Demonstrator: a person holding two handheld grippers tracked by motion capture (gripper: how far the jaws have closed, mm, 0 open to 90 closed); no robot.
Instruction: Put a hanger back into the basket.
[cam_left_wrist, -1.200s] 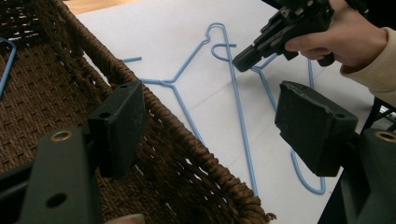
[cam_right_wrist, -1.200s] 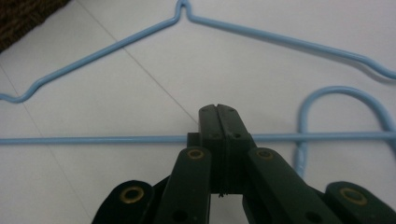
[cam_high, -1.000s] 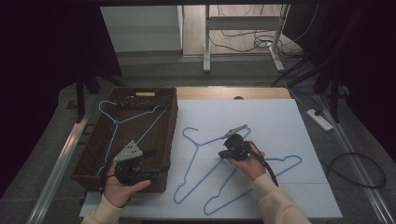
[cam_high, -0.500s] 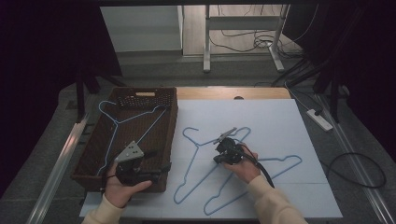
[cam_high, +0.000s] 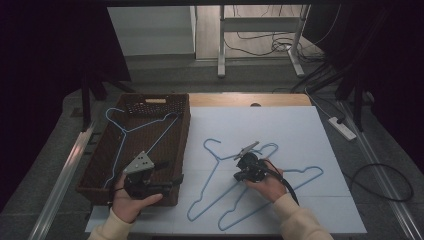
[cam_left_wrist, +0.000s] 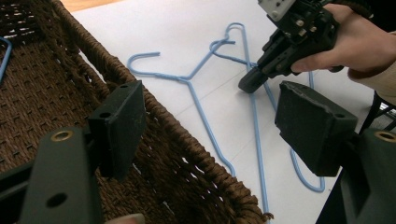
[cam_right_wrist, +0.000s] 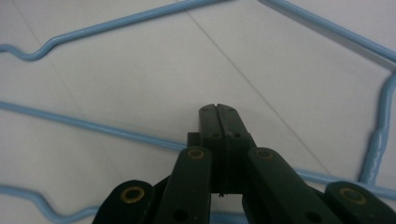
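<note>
High view: a brown woven basket (cam_high: 100, 165) lies ahead of the left tongs (cam_high: 167, 184) and holds one blue wire hanger (cam_high: 131, 131), its hook toward the far left corner. The left tongs hover at the basket's near right corner with jaws spread wide and nothing between them. To their right, two more blue hangers (cam_high: 220, 170) lie flat and overlapping on the white sheet (cam_high: 300, 130), thin wire with curled hooks. The right tongs (cam_high: 239, 175) point down among these wires, jaws pressed together. In the right gripper view, wire runs just beside the tips; whether any is pinched cannot be told.
</note>
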